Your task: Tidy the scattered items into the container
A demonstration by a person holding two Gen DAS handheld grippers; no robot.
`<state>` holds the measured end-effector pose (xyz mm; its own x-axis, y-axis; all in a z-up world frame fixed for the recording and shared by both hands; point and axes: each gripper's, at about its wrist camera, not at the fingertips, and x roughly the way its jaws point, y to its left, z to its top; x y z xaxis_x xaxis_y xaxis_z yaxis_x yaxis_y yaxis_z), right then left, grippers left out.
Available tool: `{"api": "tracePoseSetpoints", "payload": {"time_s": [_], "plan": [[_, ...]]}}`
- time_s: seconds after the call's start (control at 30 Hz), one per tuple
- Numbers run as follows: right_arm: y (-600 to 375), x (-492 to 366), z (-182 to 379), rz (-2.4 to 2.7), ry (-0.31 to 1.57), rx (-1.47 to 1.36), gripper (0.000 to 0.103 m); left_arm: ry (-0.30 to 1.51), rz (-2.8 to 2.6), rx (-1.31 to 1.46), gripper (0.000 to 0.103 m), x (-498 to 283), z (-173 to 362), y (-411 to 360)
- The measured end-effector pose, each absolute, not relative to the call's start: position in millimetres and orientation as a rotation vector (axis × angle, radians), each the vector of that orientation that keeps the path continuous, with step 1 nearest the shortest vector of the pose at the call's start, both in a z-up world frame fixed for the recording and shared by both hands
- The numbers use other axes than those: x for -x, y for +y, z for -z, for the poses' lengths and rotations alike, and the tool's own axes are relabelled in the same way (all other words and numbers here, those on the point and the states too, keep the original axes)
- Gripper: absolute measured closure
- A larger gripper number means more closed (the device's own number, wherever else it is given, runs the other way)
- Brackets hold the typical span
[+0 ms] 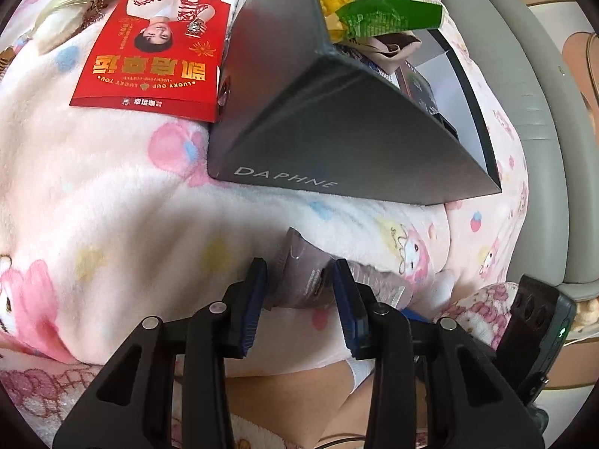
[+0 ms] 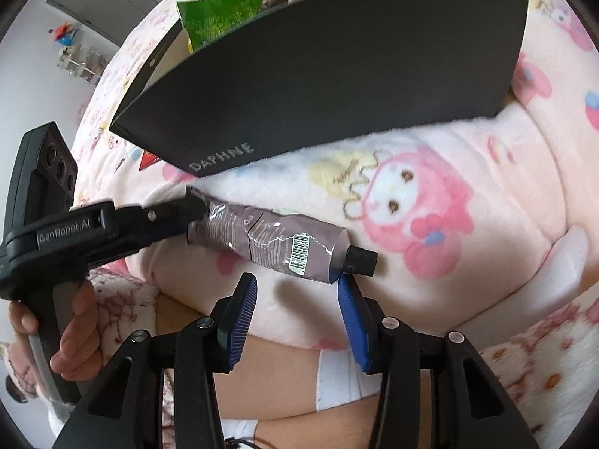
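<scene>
Blue-padded right gripper (image 2: 297,284) nearest, jaws parted and empty, just short of grey tube (image 2: 277,241). Lies flat on pink blanket (image 2: 486,299), outside the container, crimped end pinched by left gripper (image 1: 299,267). Farther back, black box (image 2: 318,75) holding green packet (image 2: 221,11).

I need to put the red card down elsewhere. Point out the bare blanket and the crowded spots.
Bare blanket lies left of the black box, below the red card. More lies right of the tube, over the pink cartoon face. Crowded: the box's interior, and the tube's crimped end, where the left gripper grips.
</scene>
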<state>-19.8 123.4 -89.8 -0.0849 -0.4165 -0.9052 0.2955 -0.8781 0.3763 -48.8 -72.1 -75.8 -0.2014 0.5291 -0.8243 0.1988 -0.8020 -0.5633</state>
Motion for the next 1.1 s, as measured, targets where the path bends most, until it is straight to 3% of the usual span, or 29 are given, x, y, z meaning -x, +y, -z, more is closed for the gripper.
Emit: {"api": "tracePoseSetpoints", "payload": {"time_s": [0.43,0.97,1.1], "plan": [[128.9,34.4,84.4,2.099,-0.195,-1.699,0.062,-0.842,-2.082,1.791,0.06,45.4,81.0,-46.9],[152.0,23.6,64.4,2.198,-0.386,-1.599,0.062,-0.887,-2.096,1.782,0.06,42.8,80.4,-51.3],[145.3,27.6,66.8,2.177,-0.352,-1.632,0.061,-0.877,-2.097,1.782,0.06,43.8,80.8,-49.1]]}}
